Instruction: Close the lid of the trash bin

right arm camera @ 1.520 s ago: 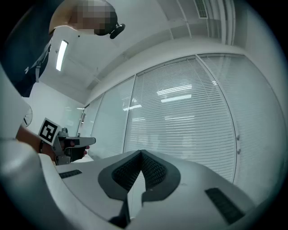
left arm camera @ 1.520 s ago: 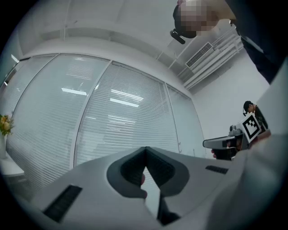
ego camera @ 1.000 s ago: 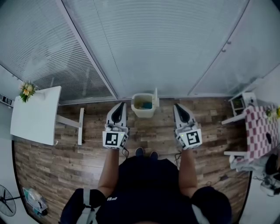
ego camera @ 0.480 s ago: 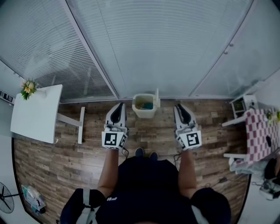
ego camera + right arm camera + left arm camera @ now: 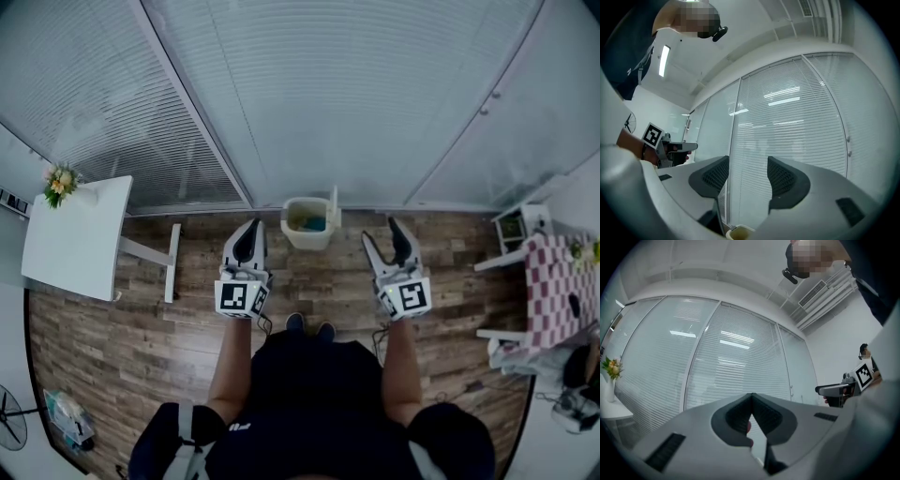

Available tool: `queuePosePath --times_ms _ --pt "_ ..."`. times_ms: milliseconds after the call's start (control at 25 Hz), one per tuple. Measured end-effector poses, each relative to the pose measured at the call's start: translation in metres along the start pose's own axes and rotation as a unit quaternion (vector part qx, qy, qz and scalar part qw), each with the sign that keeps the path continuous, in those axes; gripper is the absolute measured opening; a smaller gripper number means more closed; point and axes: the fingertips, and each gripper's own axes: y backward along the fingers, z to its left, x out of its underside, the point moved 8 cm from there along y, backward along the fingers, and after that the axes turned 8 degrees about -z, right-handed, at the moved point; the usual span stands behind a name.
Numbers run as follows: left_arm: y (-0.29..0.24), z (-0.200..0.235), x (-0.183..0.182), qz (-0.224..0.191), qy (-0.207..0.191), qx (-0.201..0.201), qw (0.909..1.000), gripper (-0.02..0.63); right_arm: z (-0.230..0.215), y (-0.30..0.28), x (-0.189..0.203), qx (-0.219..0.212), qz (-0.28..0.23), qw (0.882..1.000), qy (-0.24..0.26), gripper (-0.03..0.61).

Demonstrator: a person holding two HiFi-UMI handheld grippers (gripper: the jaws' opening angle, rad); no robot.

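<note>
The cream trash bin (image 5: 307,225) stands on the wood floor against the glass wall, between and beyond both grippers. Its lid (image 5: 335,206) stands upright at the bin's right side, and coloured rubbish shows inside. My left gripper (image 5: 250,231) is shut and empty, held left of the bin; in the left gripper view (image 5: 751,395) its jaws meet at the tips. My right gripper (image 5: 383,234) hovers right of the bin; its jaws have just been opening and now stand wide with nothing between them (image 5: 747,174). The bin's rim (image 5: 738,231) peeks in at the bottom of the right gripper view.
A white table (image 5: 75,246) with a flower vase (image 5: 61,183) stands at the left. A checkered table (image 5: 558,281) and white furniture (image 5: 514,223) are at the right. Blinds behind the glass wall (image 5: 328,103) fill the far side. A fan (image 5: 9,431) and a bag (image 5: 70,422) sit lower left.
The right gripper's jaws have gone from shut to wide open. The left gripper stays shut, and both hands hold their places.
</note>
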Motion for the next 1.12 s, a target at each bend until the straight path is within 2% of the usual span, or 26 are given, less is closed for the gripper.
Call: queuePosePath --times_ms 200,480,640,880,1120 --pt "0.006 -0.006 0.001 -0.003 -0.007 -0.008 0.9999 0.006 -0.007 0.003 0.005 -0.008 -0.007 1.0 -0.014 0.239" --pt "0.009 -0.007 0.012 0.007 -0.015 -0.017 0.9997 0.006 -0.012 0.0 0.027 -0.028 0.014 0.999 -0.024 0.241" --pt "-0.003 0.001 0.023 0.01 -0.005 -0.017 0.9998 0.006 -0.016 -0.013 0.041 -0.029 0.031 0.999 -0.028 0.241" --pt "-0.029 0.021 0.06 0.033 0.004 -0.01 0.9994 0.006 -0.026 -0.038 0.079 -0.037 0.07 0.997 -0.015 0.241" --pt "-0.062 0.059 0.103 0.048 0.008 -0.016 0.9987 0.006 -0.031 -0.075 0.124 -0.036 0.105 0.993 -0.041 0.242"
